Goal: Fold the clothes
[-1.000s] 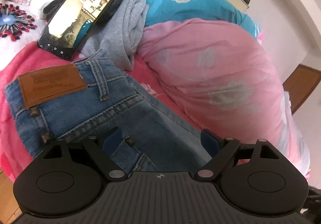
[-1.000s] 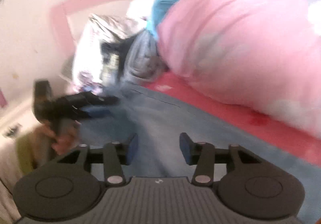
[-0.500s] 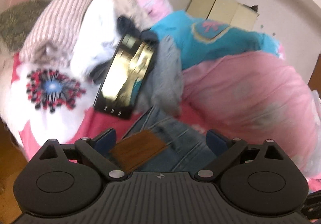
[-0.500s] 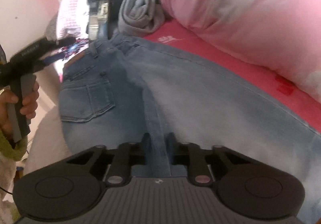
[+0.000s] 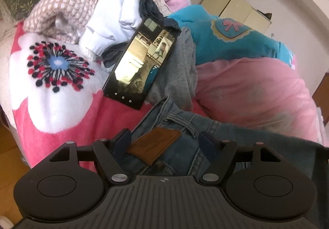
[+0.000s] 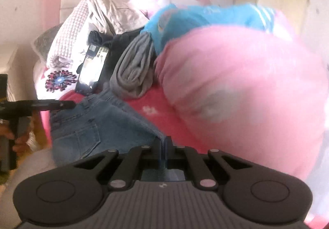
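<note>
Pinched almost completely together, the right gripper (image 6: 163, 147) holds a raised ridge of the blue denim jeans (image 6: 107, 120), so the cloth tents up from the bed toward its fingers; that lift reads as the way a leg or a fold is carried over the rest of the garment. Over at the waistband, the left gripper (image 5: 166, 143) stands wide apart, its two fingers straddling the brown leather patch (image 5: 154, 146) without closing on it. Judging by that pose, it is either lining up to clamp the waist or just steadying that end while the other side pulls; the pictures do not settle which. In the right wrist view a hand (image 6: 19, 138) grips the handle of that left tool beside the bed edge.

Lying on a pink blanket with a white flower print (image 5: 51, 89), the jeans are back side up, with a stitched rear pocket (image 6: 82, 136) and belt loops showing. The denim is mid-blue, faded paler along the seat and leg, and heavy enough to hold a sharp crease at the pinch. How far the folding has gone cannot be read from here.

Just beyond the waistband lean a black smartphone with a lit screen (image 5: 141, 64) and a rolled grey garment (image 5: 178, 73), with a pink duvet (image 5: 253, 93) bulging alongside.
</note>
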Available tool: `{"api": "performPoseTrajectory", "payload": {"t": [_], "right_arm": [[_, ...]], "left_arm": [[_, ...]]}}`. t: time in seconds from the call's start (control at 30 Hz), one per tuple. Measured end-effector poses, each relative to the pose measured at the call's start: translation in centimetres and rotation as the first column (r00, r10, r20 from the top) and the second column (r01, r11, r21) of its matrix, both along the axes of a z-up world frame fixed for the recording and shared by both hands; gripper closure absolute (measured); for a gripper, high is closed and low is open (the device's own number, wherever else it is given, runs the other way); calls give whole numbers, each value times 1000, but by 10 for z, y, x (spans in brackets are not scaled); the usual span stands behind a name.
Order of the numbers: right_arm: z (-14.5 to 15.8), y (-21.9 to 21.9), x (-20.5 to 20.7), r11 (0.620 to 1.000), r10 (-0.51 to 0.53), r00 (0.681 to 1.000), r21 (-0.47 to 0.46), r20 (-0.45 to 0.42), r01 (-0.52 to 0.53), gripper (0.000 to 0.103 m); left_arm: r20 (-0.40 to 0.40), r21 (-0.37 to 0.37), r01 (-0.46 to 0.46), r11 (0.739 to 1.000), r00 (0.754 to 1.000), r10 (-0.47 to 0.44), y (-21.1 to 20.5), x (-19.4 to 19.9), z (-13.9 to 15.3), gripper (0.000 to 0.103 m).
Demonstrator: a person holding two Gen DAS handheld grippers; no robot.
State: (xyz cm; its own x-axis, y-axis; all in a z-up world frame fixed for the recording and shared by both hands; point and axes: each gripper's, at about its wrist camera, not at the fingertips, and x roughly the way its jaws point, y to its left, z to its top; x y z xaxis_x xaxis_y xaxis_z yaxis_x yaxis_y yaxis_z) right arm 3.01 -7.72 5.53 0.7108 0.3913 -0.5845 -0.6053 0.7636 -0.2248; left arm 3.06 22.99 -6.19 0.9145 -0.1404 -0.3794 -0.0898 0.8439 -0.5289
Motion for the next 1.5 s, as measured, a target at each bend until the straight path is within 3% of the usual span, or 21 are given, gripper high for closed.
{"api": "performPoseTrajectory", "payload": {"t": [0.23, 0.43, 0.57, 0.67, 0.7, 0.77, 0.83, 0.9, 1.0, 1.13, 1.3, 1.37, 1.43, 1.5], "right_arm": [[-8, 13, 50, 997, 11, 1000, -77, -9, -12, 101], [-43, 17, 81, 991, 0, 999, -134, -50, -7, 101], [-75, 15, 99, 978, -21, 981, -208, -194, -20, 97], [-54, 7, 96, 986, -5, 984, -162, -178, -24, 72], [-45, 4, 95, 990, 2, 986, -139, -168, -25, 59], [-26, -3, 93, 996, 17, 988, -83, -154, -30, 54], [-5, -7, 94, 999, 45, 985, 14, -168, -43, 39], [4, 2, 99, 992, 100, 976, 99, -191, -83, 35], [-6, 39, 109, 971, 209, 941, 167, -265, -169, 34], [-46, 111, 131, 944, 326, 871, 181, -367, -277, 33], [-89, 163, 159, 938, 346, 792, 180, -503, -296, 34], [-95, 169, 163, 933, 359, 770, 193, -527, -303, 41], [-100, 174, 167, 928, 371, 748, 206, -550, -309, 59], [-99, 173, 161, 924, 382, 746, 203, -545, -324, 71]], "left_arm": [[7, -33, 3, 999, 1000, -3, 7, -1, -2, 31], [15, -33, 13, 999, 1000, -12, 6, -2, -2, 31], [22, -45, 11, 999, 1000, -10, 10, -4, -3, 31], [28, -50, 1, 999, 1000, 0, 14, -6, -4, 30], [30, -50, -1, 999, 1000, 3, 16, -7, -4, 29], [27, -55, 3, 998, 1000, -2, 18, -7, -5, 29], [25, -70, 12, 998, 1000, -10, 20, -7, -6, 29], [25, -73, 15, 997, 1000, -13, 20, -8, -6, 29], [25, -73, 17, 997, 1000, -15, 20, -9, -5, 29], [21, -63, 15, 998, 1000, -13, 21, -10, -3, 29], [12, -15, 12, 1000, 1000, -12, 19, -13, -6, 29], [5, 2, 13, 1000, 1000, -13, 18, -12, -8, 29], [-4, 13, 21, 1000, 1000, -21, 17, -11, -11, 29], [-15, 17, 27, 999, 1000, -27, 16, -10, -14, 29]]}}
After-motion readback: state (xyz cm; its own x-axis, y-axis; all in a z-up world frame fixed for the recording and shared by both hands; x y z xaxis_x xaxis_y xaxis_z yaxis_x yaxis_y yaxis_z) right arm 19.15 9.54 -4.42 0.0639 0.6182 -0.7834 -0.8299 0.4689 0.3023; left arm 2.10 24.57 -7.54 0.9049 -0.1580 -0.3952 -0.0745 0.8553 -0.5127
